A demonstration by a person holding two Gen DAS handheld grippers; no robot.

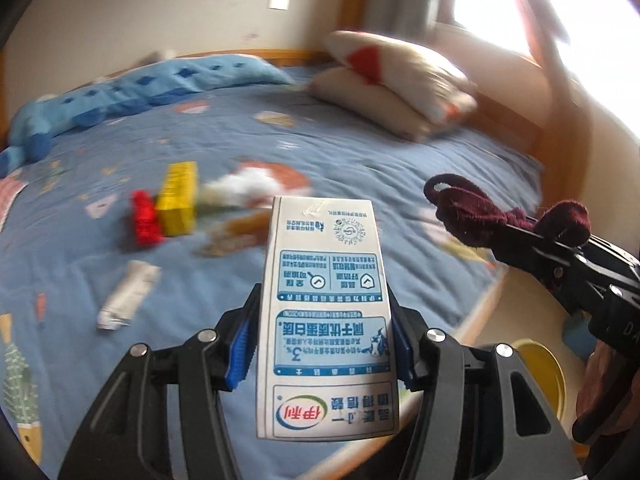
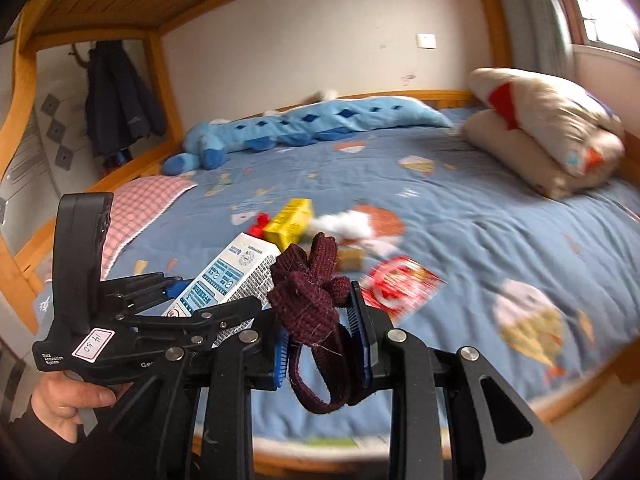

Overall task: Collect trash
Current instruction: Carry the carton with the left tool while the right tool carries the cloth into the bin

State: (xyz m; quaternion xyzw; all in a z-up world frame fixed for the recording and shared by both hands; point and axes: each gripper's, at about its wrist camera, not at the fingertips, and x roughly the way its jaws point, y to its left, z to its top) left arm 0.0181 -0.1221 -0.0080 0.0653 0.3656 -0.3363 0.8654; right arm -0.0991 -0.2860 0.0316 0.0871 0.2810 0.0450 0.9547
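Bedspread (image 1: 360, 152) fills both views, blue with printed patches, and the loose litter on it lies ahead of you, toward 11–12 o'clock from both tools. Largest piece there: yellow carton (image 1: 178, 200), lying on its side with its long axis running away from you toward 12 o'clock; a red wrapper (image 1: 145, 218) touches its left flank at 9 o'clock, white crumpled tissue (image 1: 244, 186) sits just beside its right flank at 3 o'clock. A crushed white wrapper (image 1: 128, 294) lies nearer to you, at about 7 o'clock from the carton. In the right wrist view a red-and-white foil packet (image 2: 400, 286) lies flat at 1 o'clock from that tool, nearest of all the loose pieces.

Both tools are loaded. Your left gripper (image 1: 324, 332) is clamped at mid-width on a white-and-blue milk carton (image 1: 326, 312), long axis in line with the fingers, far end pointing to 12 o'clock. Your right gripper (image 2: 324, 344) is pinched narrow on a maroon knitted piece (image 2: 312, 300), bunched above the pads with a loop hanging below.

Judgement: neither tool can take more until it unloads. A yellow-rimmed bin (image 1: 548, 376) shows off the bed edge at 4 o'clock in the left view, beneath the right tool; the right hand looks nearer to it.
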